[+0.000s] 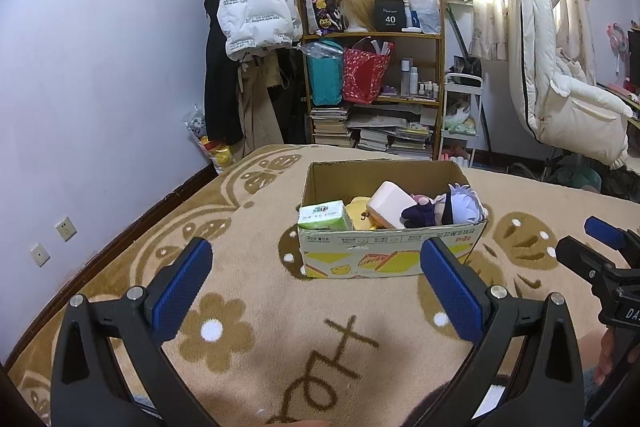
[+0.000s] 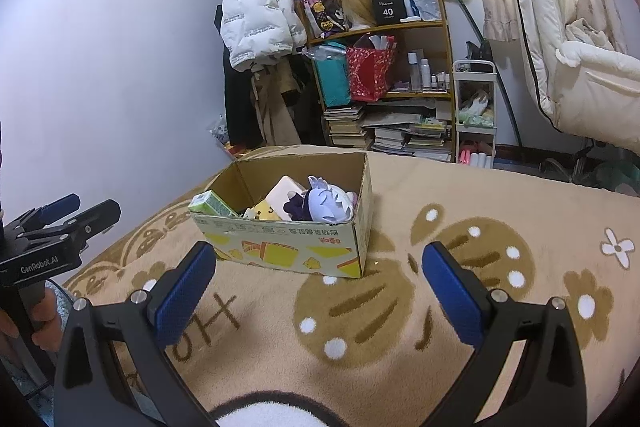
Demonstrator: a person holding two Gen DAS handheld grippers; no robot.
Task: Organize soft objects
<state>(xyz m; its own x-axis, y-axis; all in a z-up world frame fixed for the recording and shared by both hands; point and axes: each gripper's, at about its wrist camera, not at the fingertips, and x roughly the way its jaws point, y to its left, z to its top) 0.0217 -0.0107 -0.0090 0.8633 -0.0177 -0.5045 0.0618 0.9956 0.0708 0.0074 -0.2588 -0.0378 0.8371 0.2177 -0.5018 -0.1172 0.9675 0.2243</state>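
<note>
- The left tongs (image 1: 316, 283) are being held wide open with nothing between the blue pads, low over the patterned blanket (image 1: 248, 307) on the bed.
- The cardboard box (image 1: 384, 251) is being seen straight ahead of the left tongs and a little right of their centre line; its long axis is running across the view, left to right.
- Inside the box, from left to right, a green tissue pack (image 1: 322, 217), a yellow plush (image 1: 360, 215), a pale pink block (image 1: 390, 205) and a white-haired plush doll (image 1: 448, 207) are being carried.
- The right tongs (image 2: 320, 281) are likewise being held wide open and empty; from them the box is lying ahead and left of centre.
- The left tongs are being judged the nearer and squarer to the box.
- No loose soft object is being shown on the blanket, so most of the task is being judged done.
- The box floor and the lower parts of its contents are being hidden by the near wall; whether the pink block is soft cannot be told.
</note>
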